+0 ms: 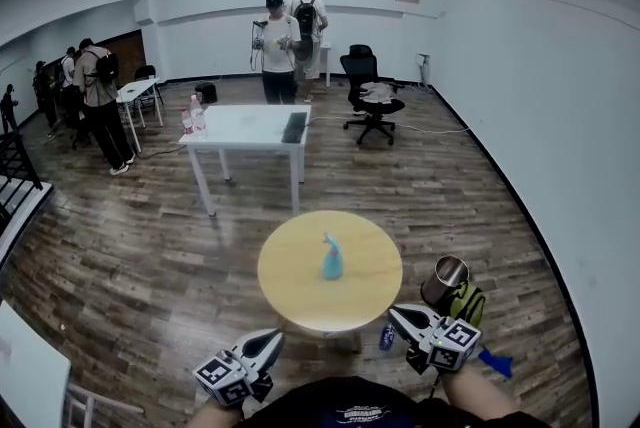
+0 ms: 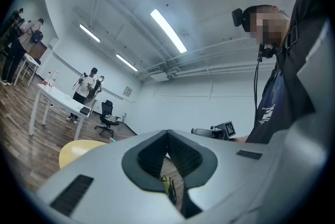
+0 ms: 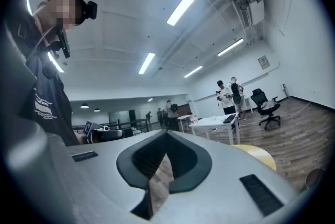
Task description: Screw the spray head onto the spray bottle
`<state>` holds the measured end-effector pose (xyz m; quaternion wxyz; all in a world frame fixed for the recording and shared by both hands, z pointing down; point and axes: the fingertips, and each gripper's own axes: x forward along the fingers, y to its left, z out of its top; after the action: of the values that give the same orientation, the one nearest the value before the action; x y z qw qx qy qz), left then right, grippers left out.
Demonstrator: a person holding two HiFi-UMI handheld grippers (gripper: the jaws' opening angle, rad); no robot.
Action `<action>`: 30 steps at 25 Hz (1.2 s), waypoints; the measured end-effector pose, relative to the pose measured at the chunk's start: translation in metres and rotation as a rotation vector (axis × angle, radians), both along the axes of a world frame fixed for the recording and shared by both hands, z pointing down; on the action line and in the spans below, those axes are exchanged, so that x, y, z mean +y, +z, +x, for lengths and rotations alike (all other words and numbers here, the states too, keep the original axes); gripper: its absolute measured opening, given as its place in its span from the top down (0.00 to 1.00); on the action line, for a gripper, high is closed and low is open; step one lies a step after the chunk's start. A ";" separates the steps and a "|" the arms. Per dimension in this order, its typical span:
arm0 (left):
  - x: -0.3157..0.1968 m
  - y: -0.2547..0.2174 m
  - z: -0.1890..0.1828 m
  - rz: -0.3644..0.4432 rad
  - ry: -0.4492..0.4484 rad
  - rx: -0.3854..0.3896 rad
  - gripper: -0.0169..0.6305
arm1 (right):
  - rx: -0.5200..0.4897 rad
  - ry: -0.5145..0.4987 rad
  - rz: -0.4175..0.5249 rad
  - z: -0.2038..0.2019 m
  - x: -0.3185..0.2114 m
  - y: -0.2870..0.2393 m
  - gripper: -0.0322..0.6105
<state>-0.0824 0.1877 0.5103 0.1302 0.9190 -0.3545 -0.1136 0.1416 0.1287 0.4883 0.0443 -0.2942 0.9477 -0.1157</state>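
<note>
A light blue spray bottle (image 1: 332,259) stands upright near the middle of a round yellow table (image 1: 290,288). Its top tapers to a thin point, and it is too small to tell whether the spray head sits on it. My left gripper (image 1: 274,338) is held low at the table's near left edge, shut and empty. At the near right edge is my right gripper (image 1: 394,312), also shut with nothing in it. Both point toward the table and stand well short of the bottle. In the left gripper view the jaws (image 2: 167,135) meet at their tips; in the right gripper view the jaws (image 3: 167,135) do too.
A metal cup (image 1: 448,277) and a yellow-green bag (image 1: 470,302) are on the floor right of the table, with a small blue bottle (image 1: 386,337) under its edge. Farther off stand a white table (image 1: 250,128), an office chair (image 1: 372,96) and several people.
</note>
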 end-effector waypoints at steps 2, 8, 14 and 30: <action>-0.027 0.000 -0.032 0.010 0.027 -0.016 0.95 | -0.003 0.024 -0.002 -0.030 -0.020 -0.004 0.92; -0.096 0.003 -0.102 -0.015 0.092 -0.031 0.95 | 0.001 0.092 -0.010 -0.096 -0.072 0.005 0.92; -0.147 0.028 -0.114 -0.064 0.121 -0.012 0.95 | 0.037 0.117 -0.066 -0.110 -0.111 0.032 0.92; -0.277 0.077 0.026 -0.198 -0.097 -0.102 0.95 | -0.040 -0.047 -0.022 0.036 -0.291 0.027 0.92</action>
<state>-0.0564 -0.0890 0.5874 0.1966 0.8878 -0.4144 -0.0372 0.1772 -0.1627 0.5148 0.0571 -0.2702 0.9519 -0.1327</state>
